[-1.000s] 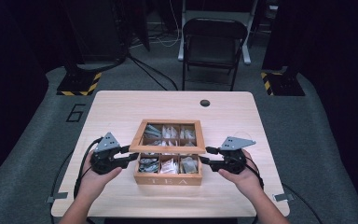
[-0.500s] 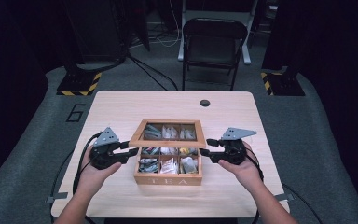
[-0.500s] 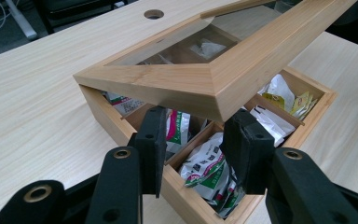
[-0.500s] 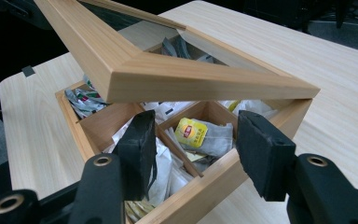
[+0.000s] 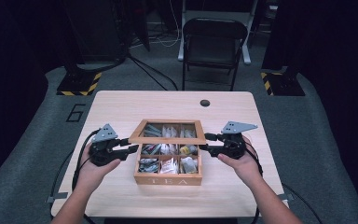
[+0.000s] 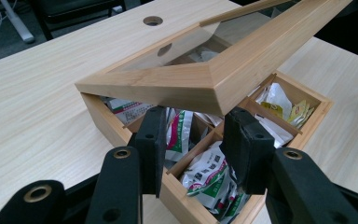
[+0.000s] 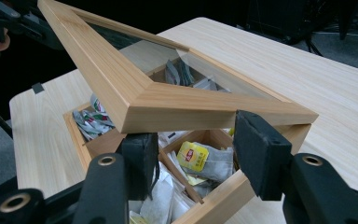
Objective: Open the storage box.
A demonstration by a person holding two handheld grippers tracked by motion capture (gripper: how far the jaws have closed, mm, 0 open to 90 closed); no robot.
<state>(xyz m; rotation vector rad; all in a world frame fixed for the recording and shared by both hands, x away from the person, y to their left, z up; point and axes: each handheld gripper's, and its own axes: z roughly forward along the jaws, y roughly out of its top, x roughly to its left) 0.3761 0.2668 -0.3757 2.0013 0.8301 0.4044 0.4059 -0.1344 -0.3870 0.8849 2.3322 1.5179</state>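
1. Plainly, one wooden tea box [image 5: 168, 173] sits near the middle of the table [image 5: 121, 105], its front marked TEA, with one glass-paned lid [image 5: 167, 132] raised at the front and tilting back on its far edge.
2. One gripper stands on each side of the box. The left gripper [image 6: 193, 149] has its jaws spread, one on either side of the lid's near corner and just under its frame, pinching nothing.
3. The right gripper [image 7: 193, 156] is likewise spread, its jaws under the opposite front corner of the lid; whether a pad actually touches the wood is hard to tell.
4. Judging by this, the two corners are propped from below so the lid rises evenly without twisting on its hinge side.
5. Inside, the box seems split into six compartments, three across and two deep, though the back row is seen through the glass.
6. Tea packets [image 5: 168, 165] fill them, too many and too jumbled to count; one yellow packet [image 7: 192, 155] stands out.
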